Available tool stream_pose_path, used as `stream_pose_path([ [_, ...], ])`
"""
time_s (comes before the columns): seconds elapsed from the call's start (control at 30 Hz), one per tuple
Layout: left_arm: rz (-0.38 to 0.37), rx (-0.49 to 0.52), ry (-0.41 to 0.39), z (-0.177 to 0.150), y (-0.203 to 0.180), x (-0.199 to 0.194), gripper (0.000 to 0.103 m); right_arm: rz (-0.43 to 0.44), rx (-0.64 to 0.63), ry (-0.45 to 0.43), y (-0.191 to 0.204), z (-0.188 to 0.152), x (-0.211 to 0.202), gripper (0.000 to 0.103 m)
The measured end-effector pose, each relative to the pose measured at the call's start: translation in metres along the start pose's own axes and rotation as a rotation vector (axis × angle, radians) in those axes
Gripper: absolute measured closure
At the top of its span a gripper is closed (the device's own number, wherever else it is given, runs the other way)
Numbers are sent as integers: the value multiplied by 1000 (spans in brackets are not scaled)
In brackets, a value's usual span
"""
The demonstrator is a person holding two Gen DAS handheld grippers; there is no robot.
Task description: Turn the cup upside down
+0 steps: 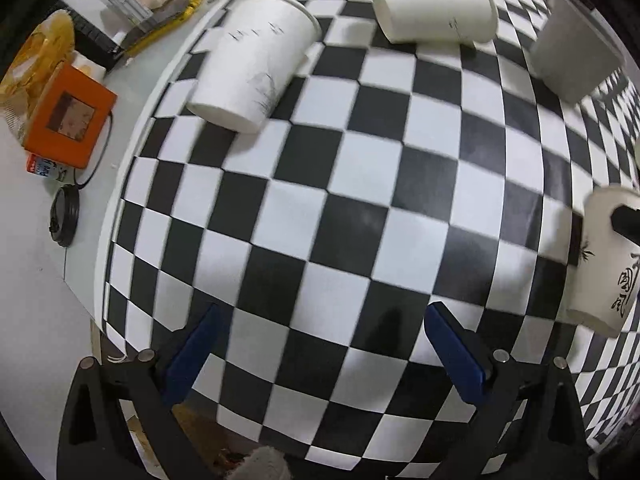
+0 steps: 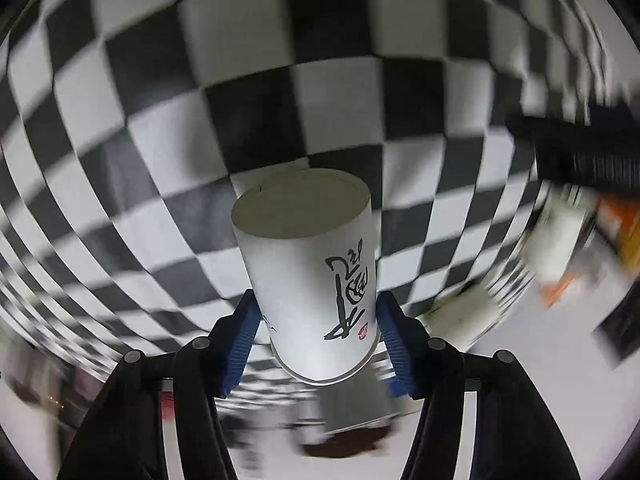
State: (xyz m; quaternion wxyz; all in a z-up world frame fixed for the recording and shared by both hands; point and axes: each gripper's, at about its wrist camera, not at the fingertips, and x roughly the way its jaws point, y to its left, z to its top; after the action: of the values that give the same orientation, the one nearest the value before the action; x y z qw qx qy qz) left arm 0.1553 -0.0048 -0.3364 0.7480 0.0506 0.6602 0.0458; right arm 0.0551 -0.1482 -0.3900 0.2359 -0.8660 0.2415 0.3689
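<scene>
R claw (image 2: 318,326) clamps inverted cup (image 2: 312,264); L claw (image 1: 320,356) empty.

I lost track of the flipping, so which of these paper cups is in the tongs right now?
The cup with black brush lettering, gripped between the right tongs and off the checkered cloth. The other three cups sit untouched on it.

Orange box (image 1: 70,114), black lid (image 1: 65,216), checkered mat (image 1: 340,200).

Four paper cups (image 1: 256,64); one orange box (image 1: 70,118).
</scene>
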Motion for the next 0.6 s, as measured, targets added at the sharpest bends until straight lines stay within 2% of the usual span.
stream_pose_path([
  [0.03, 6, 0, -13, 2, 3, -3, 0, 42, 73, 2, -6, 1, -1, 43],
  [0.07, 20, 1, -35, 5, 7, -7, 0, 122, 189, 4, -18, -5, -1, 43],
  [0.13, 33, 6, -58, 10, 11, -13, 0, 324, 470, 4, -42, -25, 5, 43],
  [0.23, 36, 9, -80, 19, 16, -17, 0, 563, 838, 31, -68, -60, 26, 42],
  [0.37, 27, 21, -93, 32, 13, -18, 0, 936, 1254, 86, -67, -113, 66, 42],
  [0.5, 21, 50, -104, 37, 0, -22, 0, 1249, 1499, 114, -40, -144, 100, 42],
  [0.6, 8, 61, -91, 35, -13, -26, 0, 1393, 1612, 127, -23, -150, 119, 42],
])
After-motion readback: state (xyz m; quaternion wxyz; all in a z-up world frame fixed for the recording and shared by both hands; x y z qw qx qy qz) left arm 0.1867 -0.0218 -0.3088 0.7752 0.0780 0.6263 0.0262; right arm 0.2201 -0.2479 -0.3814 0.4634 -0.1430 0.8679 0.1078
